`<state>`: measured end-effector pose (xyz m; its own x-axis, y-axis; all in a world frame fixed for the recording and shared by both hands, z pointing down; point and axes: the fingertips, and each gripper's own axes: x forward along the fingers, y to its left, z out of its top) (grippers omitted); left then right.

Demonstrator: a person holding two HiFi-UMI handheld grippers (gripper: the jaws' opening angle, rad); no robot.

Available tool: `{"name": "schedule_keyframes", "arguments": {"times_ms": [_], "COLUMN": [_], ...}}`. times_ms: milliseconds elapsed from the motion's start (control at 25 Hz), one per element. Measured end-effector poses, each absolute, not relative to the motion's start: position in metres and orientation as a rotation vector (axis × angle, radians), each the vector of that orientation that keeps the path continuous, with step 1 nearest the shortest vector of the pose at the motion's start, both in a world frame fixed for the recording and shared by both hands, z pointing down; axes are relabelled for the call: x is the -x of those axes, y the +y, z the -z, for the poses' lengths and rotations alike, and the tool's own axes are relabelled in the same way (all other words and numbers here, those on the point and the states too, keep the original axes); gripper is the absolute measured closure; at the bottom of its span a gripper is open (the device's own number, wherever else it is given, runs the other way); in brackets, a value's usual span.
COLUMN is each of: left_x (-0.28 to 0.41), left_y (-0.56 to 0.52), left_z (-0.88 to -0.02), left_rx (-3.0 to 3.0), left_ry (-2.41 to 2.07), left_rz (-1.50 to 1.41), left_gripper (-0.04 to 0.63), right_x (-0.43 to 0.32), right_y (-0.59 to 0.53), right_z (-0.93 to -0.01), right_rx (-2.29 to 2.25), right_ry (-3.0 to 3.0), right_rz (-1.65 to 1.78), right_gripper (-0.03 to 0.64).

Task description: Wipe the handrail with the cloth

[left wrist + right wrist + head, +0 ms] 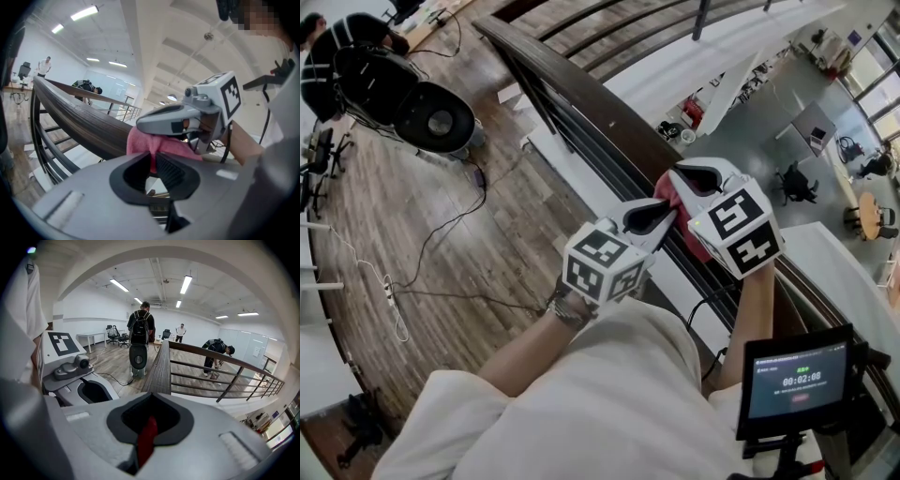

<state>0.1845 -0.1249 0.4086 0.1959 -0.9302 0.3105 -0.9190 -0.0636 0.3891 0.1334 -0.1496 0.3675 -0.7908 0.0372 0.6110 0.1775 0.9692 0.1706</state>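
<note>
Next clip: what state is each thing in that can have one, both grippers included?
left gripper: shut on the cloth, a fold pinched between its jaws.
right gripper: shut on the cloth, red fabric between its jaws.
cloth: bunched up, lying on the handrail, held by both grippers.
handrail: carries the cloth on its top.
screen: lit, showing a timer.
</note>
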Motion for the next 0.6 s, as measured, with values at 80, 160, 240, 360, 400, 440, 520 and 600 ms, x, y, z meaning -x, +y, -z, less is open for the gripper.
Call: {"name": "schedule_keyframes", "arguments": {"times_ms": [80,160,240,360,400,440,520,600], "left_x": [-0.196,-0.203,-0.199,-0.192,-0.192,-0.193,-0.194,-0.194], "left_y": [-0.123,-0.123,-0.124,-0.124,-0.124,-0.123,-0.122,-0.122], "left_z": [-0.405,-0.403,-0.405,-0.408,-0.409,-0.410,-0.412,-0.413], "left_rx": [-1.983,-1.986,-1.989,-2.003,-2.011,-2.020,-2.043,-2.068], "left_ry": [-1.725,-1.739,-1.745,-1.734,-1.728,-1.721,-1.699,-1.673], "left_rz": [0.030,0.027,0.024,0.022,0.020,0.018,0.008,-0.008], "left_gripper": [0.548,0.548,0.548,0.548,0.548,0.548,0.548,0.548], "right_x": [-0.144,-0.152,-0.149,-0.141,-0.141,-0.142,-0.143,-0.142], "right_y": [-0.148,-0.147,-0.148,-0.149,-0.148,-0.147,-0.145,-0.146], "right_z": [-0.363,-0.361,-0.364,-0.369,-0.370,-0.370,-0.373,-0.375], "right_rx": [0.146,0.149,0.151,0.147,0.145,0.143,0.142,0.144], "right_ry": [-2.477,-2.477,-2.473,-2.466,-2.461,-2.458,-2.453,-2.450], "right_rz": [0.291,0.284,0.281,0.286,0.288,0.289,0.291,0.289], "right_gripper": [0.612,0.612,0.612,0.612,0.612,0.612,0.612,0.612]}}
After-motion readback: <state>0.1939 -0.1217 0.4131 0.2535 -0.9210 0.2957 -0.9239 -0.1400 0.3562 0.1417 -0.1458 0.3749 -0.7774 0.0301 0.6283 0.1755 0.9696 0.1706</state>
